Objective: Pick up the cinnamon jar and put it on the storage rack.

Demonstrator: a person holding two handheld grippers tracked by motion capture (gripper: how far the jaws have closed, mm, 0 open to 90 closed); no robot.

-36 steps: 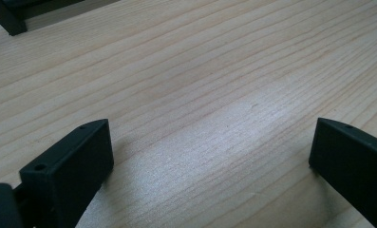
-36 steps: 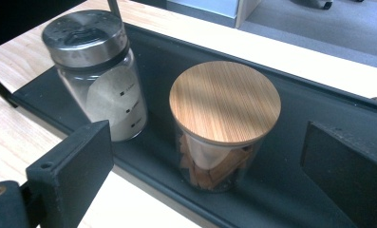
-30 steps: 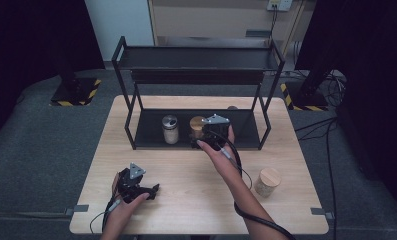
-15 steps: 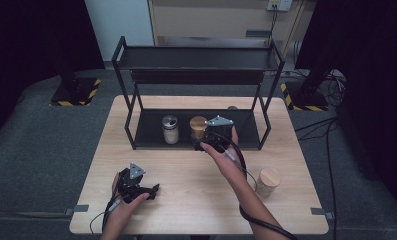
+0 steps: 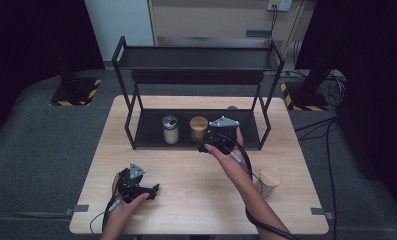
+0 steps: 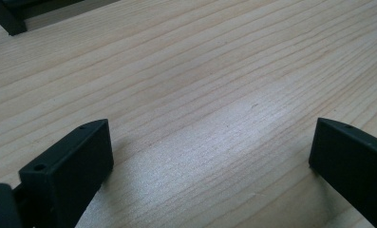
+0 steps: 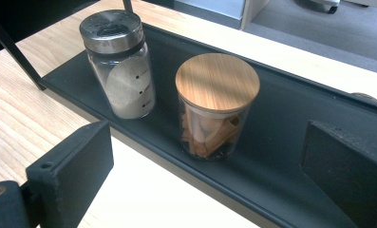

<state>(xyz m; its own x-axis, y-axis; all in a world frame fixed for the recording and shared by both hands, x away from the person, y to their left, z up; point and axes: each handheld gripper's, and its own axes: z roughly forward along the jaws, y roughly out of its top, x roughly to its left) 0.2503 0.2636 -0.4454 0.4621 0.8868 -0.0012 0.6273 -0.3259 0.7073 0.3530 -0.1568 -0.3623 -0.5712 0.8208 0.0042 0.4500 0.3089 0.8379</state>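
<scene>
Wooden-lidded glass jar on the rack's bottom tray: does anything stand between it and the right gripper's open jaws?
Nothing visible does. The right gripper faces the wooden-lidded glass jar with open jaws and only the low front lip of the black metal rack's tray lies below the path. The steel-capped glass shaker stands apart, off to the side.

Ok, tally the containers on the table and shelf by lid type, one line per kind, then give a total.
Wooden-lidded glass jars: 2, one on the rack's bottom shelf, one on the table at the person's right.
Metal-lidded shaker jars: 1, on the bottom shelf beside the wooden-lidded jar.
Total: 3 containers.
</scene>
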